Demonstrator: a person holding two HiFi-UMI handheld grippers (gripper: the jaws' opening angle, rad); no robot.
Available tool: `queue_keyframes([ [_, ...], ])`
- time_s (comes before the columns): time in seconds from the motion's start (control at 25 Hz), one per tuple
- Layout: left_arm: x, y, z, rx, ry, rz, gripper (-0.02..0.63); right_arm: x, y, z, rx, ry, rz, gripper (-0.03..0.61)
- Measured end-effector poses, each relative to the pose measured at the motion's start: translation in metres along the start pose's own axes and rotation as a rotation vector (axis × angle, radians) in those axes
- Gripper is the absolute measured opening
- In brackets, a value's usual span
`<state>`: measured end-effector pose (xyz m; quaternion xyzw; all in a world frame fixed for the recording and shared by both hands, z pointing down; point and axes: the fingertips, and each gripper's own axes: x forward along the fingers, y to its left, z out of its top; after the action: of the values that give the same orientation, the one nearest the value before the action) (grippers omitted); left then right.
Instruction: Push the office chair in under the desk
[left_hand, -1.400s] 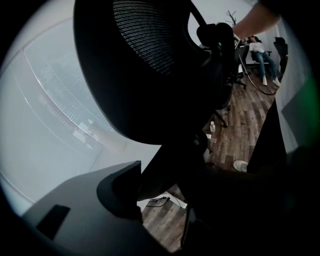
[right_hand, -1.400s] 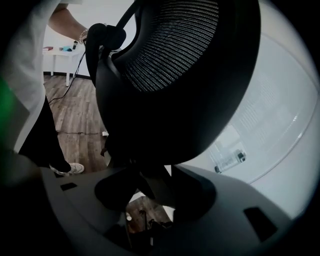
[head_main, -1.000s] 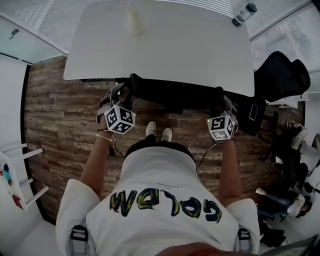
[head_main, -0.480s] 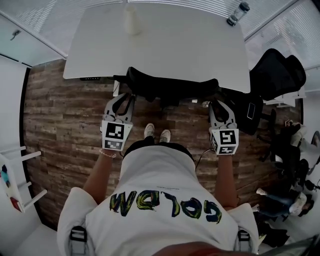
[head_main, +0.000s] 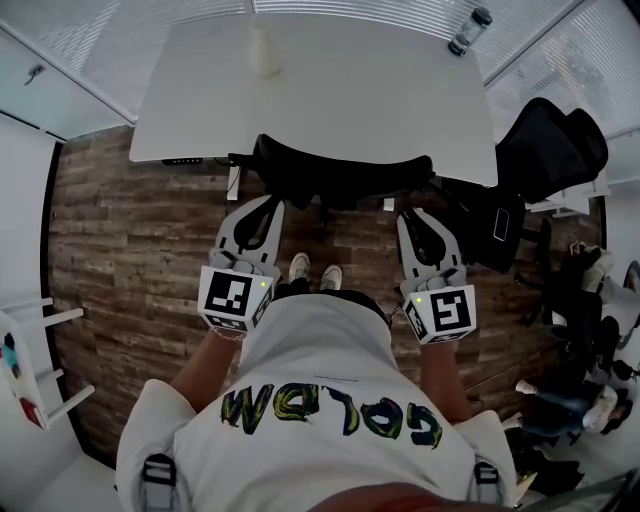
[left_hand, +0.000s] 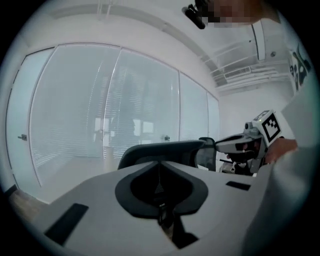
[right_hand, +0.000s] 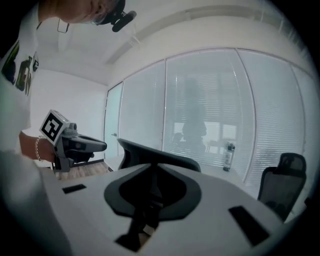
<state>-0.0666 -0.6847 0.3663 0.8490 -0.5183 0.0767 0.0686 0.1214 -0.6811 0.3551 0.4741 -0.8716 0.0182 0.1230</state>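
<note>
Black chair (head_main: 340, 178) sits tucked at the white surface's (head_main: 330, 90) near edge, backrest just outside it. Open wood floor (head_main: 120, 240) runs left; another chair (head_main: 550, 150) crowds the right. Off the backrest now and pulled back, left claw (head_main: 270, 205) and right claw (head_main: 410, 217) have just been closing, jaws narrow, nothing between.

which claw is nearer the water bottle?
Right. The right claw, jaws just closing on nothing, is by the office chair's right end, on the water bottle's side of the desk; the left claw is by the chair's left end, farther away.
</note>
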Motion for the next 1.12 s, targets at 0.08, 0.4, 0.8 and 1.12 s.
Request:
queue_keyframes([
  [0.08,-0.002,-0.007,0.012,-0.004,-0.028,-0.010,0.014,0.000,0.010,0.014,0.007,-0.027,0.015,0.038],
  [0.4,-0.002,-0.023,0.036,-0.032,-0.083,-0.034,0.011,0.005,0.032,0.044,0.018,-0.083,0.048,0.026],
  [0.8,0.006,-0.026,0.040,-0.035,-0.091,-0.057,0.011,0.013,0.034,0.051,0.010,-0.087,0.053,0.012],
  [1.12,0.007,-0.027,0.042,-0.027,-0.087,-0.065,0.011,0.015,0.035,0.055,0.005,-0.089,0.058,0.011],
])
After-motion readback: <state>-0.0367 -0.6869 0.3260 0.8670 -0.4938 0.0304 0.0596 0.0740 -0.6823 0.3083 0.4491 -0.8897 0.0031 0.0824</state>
